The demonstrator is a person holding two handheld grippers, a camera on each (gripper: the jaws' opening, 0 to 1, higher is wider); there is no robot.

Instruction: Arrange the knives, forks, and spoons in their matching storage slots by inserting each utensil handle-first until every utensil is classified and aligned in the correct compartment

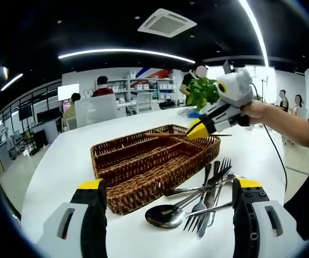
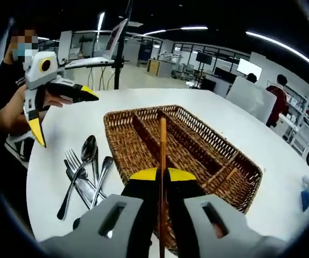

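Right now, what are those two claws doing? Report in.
Right gripper shut on wooden stick over wicker tray. Left gripper open, empty. Cutlery pile beside tray. Path unobstructed.

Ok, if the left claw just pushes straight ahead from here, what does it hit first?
Most likely the near end wall of the wicker tray, which sits between the open jaws of the left claw. The spoon and the forks beside it lie low to the right, so they might get brushed first; depth is unclear.

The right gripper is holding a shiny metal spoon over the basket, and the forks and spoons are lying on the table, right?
Not quite. The right gripper holds a thin brown stick, not a spoon, as the right gripper view shows. It is over the basket, and the forks and spoons do lie on the table.
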